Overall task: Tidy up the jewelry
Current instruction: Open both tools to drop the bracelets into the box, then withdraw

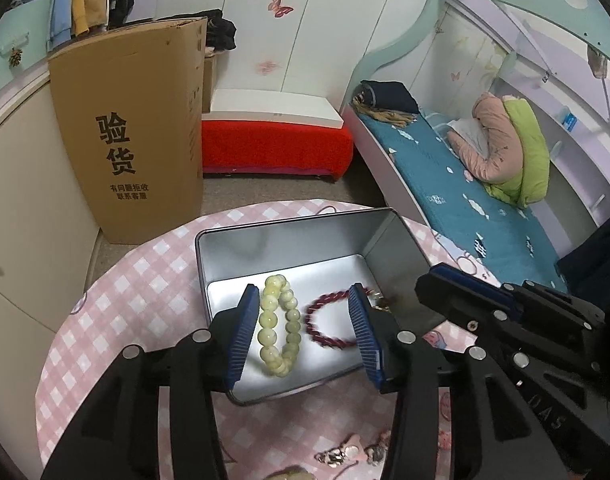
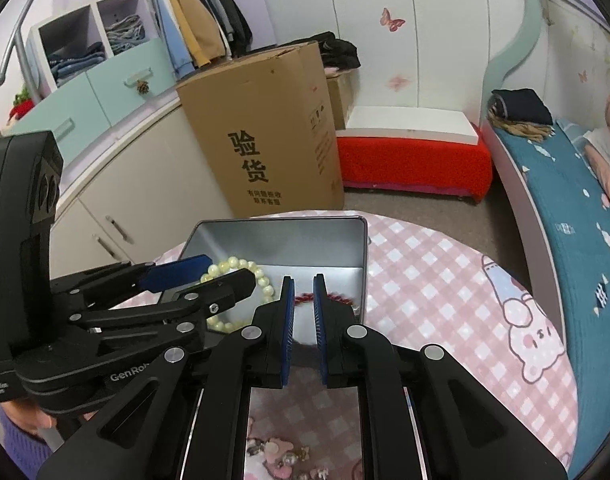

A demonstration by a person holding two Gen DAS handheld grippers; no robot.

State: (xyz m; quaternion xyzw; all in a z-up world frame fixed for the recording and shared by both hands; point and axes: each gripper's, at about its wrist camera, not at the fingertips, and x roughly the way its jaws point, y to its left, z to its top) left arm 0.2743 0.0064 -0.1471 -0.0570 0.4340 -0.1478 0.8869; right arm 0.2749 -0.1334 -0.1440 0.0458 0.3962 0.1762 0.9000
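Left wrist view: left gripper (image 1: pixel 305 328) stood partly open over the open metal tin (image 1: pixel 281 240) on the pink checked tablecloth (image 1: pixel 117 312). Pale green bead bracelet (image 1: pixel 279 326) sat between the pads, close to the left pad but not clamped, so nothing was held. It looked blurred, so I couldn't tell if it was resting on the tin floor. Its loop ran lengthwise, away from the camera. Dark red bead bracelet (image 1: pixel 329 322) lay just right of it in the tin, partly behind the right pad. Right gripper (image 1: pixel 465 288) came in from the right over the tin's side wall. More small jewelry pieces (image 1: pixel 345 454) lay on the cloth outside the tin.

Right wrist view: right gripper (image 2: pixel 303 292) was nearly shut, with a narrow gap and the red bracelet (image 2: pixel 305 298) just beyond the tips; grip unclear. Left gripper (image 2: pixel 193 276) was over the green bracelet (image 2: pixel 241 266), so the left hand was nearer to it.
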